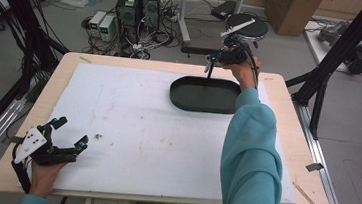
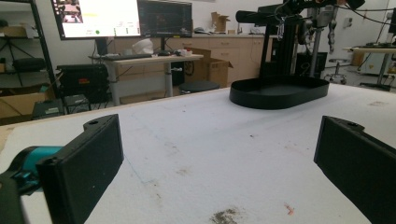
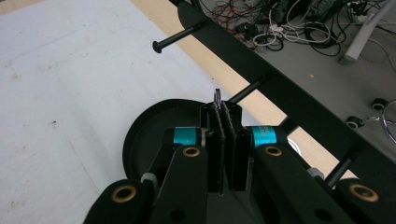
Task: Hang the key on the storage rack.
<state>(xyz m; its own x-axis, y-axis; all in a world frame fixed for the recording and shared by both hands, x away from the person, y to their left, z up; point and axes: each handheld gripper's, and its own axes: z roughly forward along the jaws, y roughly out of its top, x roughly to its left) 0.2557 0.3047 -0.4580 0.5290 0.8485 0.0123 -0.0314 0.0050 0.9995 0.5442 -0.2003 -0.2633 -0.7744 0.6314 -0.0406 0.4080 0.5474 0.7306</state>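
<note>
A black oval tray (image 1: 179, 100) lies at the far middle of the white mat (image 1: 132, 122); its wall shows in the left gripper view (image 2: 280, 100) and its rim in the right gripper view (image 3: 134, 136). A black bar with pegs (image 3: 261, 65) crosses above the tray's far side, carried on a post (image 2: 276, 51). My right gripper (image 1: 214, 60) is held high over the tray's far rim. In its own view the right gripper (image 3: 223, 106) is shut on a small thin metal piece (image 3: 217, 96) that sticks out past the tips. My left gripper (image 1: 72, 130) rests at the near left, open and empty (image 2: 217, 154).
The mat covers a wooden table (image 1: 287, 127) and carries small dark stains (image 1: 98, 136). Behind the table stand computer boxes with cables (image 1: 138, 7) and a round black stool (image 1: 247, 26). A black frame leg (image 1: 320, 90) rises at the right.
</note>
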